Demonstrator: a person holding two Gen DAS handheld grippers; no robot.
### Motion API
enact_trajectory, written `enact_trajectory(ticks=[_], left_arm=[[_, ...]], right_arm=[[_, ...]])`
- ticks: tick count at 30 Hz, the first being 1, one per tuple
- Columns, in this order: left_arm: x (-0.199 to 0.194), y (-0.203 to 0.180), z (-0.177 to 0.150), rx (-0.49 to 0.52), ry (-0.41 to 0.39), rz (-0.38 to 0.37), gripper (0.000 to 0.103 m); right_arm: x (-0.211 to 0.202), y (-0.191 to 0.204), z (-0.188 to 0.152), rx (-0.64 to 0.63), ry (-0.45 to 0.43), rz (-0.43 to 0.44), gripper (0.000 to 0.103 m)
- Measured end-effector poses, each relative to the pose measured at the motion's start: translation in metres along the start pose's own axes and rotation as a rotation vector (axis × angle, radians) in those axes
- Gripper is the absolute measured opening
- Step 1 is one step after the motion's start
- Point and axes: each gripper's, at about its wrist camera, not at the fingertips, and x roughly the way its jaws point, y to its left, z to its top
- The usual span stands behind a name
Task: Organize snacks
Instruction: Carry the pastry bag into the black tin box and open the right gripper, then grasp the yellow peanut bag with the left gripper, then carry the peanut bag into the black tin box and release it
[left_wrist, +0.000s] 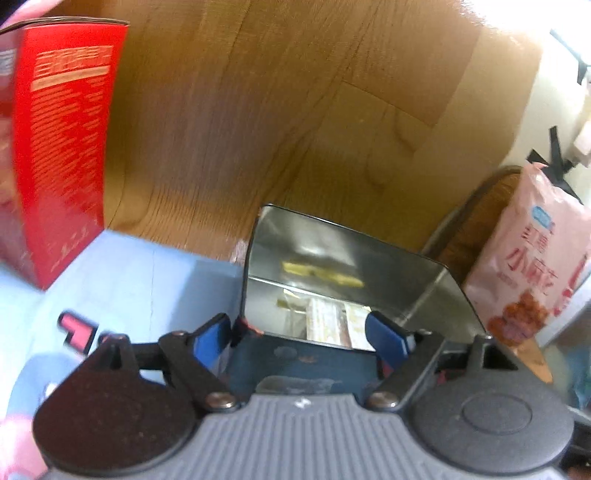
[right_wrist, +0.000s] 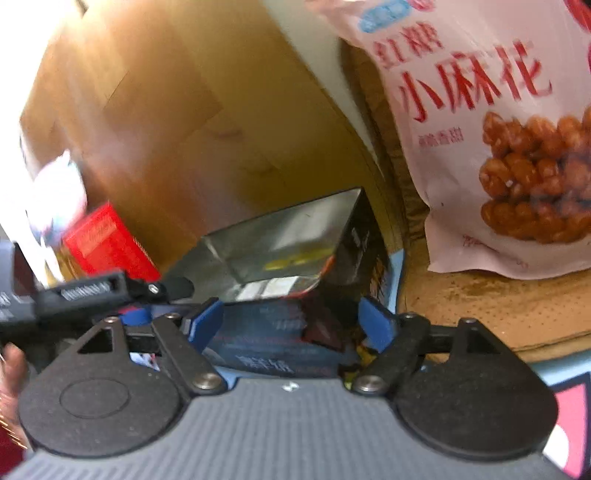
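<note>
An open dark box (left_wrist: 295, 354) with a silvery lining sits on a pale blue surface (left_wrist: 147, 273), its mouth tipped toward both cameras. In the left wrist view its inside shows wrapped snack packets (left_wrist: 328, 325) lying at the bottom and a yellowish reflection on the far wall; the right wrist view shows the same box (right_wrist: 280, 254) from the other side, with its dark printed outer wall and pale lettering on the near face, which the left view hides. The left gripper (left_wrist: 301, 326) straddles the near end of the box with its blue pads spread to either side; whether they press on the walls cannot be told through the blur. The right gripper (right_wrist: 291, 321) likewise stands wide, its blue pads flanking the near end of the box without clearly pressing on it. Only the right wrist view shows the other tool's black finger (right_wrist: 110, 288) reaching in at the left edge of the box. A red carton (left_wrist: 62, 147) stands upright to the left of the box, large in the left view, small and distant in the right one (right_wrist: 107, 243). A pink snack bag (right_wrist: 491, 129) printed with fried dough twists stands to the right on a tan perforated seat (right_wrist: 498, 302); the left view shows it (left_wrist: 528, 258) only near its edge. Wooden flooring (left_wrist: 277, 110) lies beyond.
</note>
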Motion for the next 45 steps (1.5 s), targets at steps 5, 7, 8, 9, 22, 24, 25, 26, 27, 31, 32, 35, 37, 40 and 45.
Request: enact_trajectory(ticks=[5,7,8,9,22,24,25,26,27,31,32,35,37,40,45], left_arm=[[-0.03,0.001,-0.02,0.001,0.007,-0.01,0.088],[-0.041,0.001,-0.022,0.009,0.002,-0.017,0.093],[-0.051,0.001,-0.022,0.025,-0.006,-0.004,0.093],[-0.058,0.004,-0.021,0.038,-0.022,-0.002,0.093],[-0.181,0.05,-0.115,0.066,-0.09,-0.044,0.088],[-0.196,0.069,-0.132,0.002,-0.082,-0.072,0.088],[-0.202,0.076,-0.139,-0.026,-0.073,-0.088,0.087],[-0.207,0.084,-0.146,-0.056,-0.062,-0.109,0.087],[-0.207,0.088,-0.151,-0.071,-0.054,-0.124,0.087],[-0.209,0.092,-0.158,-0.052,-0.042,-0.156,0.083],[-0.207,0.091,-0.158,-0.05,-0.033,-0.171,0.082],[-0.196,0.087,-0.161,-0.046,-0.003,-0.221,0.078],[-0.188,0.081,-0.164,-0.03,0.016,-0.229,0.073],[-0.176,0.075,-0.172,-0.008,0.041,-0.221,0.057],[-0.188,0.073,-0.182,0.008,0.047,-0.251,0.042]], right_arm=[[-0.033,0.004,-0.023,-0.005,0.018,0.027,0.085],[-0.035,0.006,-0.025,-0.009,0.021,0.031,0.086],[-0.04,0.007,-0.026,-0.007,0.015,0.022,0.086],[-0.043,0.009,-0.025,-0.012,0.0,0.003,0.086],[-0.095,0.1,-0.08,-0.137,0.105,0.294,0.066],[-0.092,0.13,-0.098,-0.23,0.152,0.353,0.066],[-0.093,0.142,-0.106,-0.274,0.166,0.37,0.066],[-0.098,0.154,-0.118,-0.316,0.177,0.379,0.066],[-0.1,0.16,-0.126,-0.339,0.177,0.377,0.066],[-0.111,0.172,-0.154,-0.397,0.125,0.28,0.066],[-0.112,0.168,-0.157,-0.397,0.115,0.241,0.066],[-0.115,0.159,-0.166,-0.361,0.137,0.196,0.066],[-0.11,0.155,-0.172,-0.356,0.157,0.156,0.066],[-0.101,0.148,-0.174,-0.352,0.193,0.107,0.063],[-0.089,0.166,-0.179,-0.401,0.224,0.151,0.041]])
